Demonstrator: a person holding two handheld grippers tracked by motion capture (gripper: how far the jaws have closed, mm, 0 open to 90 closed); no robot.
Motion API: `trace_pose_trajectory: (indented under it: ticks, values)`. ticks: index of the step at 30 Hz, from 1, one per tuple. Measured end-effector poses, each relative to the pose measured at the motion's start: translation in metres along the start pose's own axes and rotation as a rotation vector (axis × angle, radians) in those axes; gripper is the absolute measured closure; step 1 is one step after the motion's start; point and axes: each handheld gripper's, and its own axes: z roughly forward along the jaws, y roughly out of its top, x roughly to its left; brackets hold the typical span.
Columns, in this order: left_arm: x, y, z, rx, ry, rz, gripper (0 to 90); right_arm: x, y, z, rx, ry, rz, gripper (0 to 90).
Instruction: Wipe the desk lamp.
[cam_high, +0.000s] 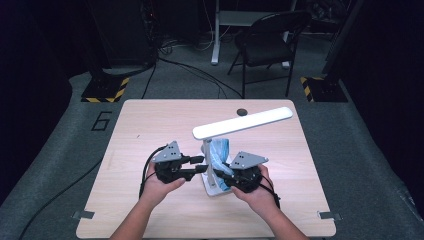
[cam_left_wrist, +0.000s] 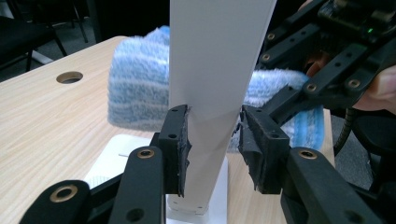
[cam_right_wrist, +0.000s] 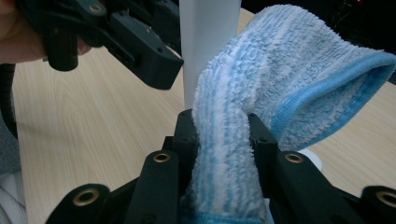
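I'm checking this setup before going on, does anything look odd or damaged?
The black padding on the left gripper jaws looks torn and frayed at the edges beside the white lamp post. Otherwise, the blue cloth and the lamp look intact.

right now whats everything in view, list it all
desk lamp: one, white, base near the table's middle, long head tilted above it, upright post between the left gripper's jaws
cloth: one, blue and white striped, pinched in the right gripper, against the post
table: one, light wood, round hole at far edge
chair: one, black, on the floor beyond
stand bases: two, black with yellow stripes, far corners
left gripper: black, around the post
right gripper: black, shut on the cloth
hands: two, holding the grippers
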Motion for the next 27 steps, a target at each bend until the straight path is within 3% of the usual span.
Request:
trace_pose_trajectory:
  ticks: [14,18,27]
  values:
    - [-0.001,0.000,0.001,-0.007,0.012,-0.006,62.4,0.004,0.024,-0.020,-0.075,0.003,-0.029,70.5]
    - [-0.001,0.000,0.001,-0.006,0.014,-0.005,62.4,0.005,0.032,-0.026,-0.096,-0.002,-0.072,70.5]
    - [-0.001,0.000,0.001,-0.005,0.014,-0.005,62.4,0.002,0.018,-0.015,-0.077,0.016,-0.039,70.7]
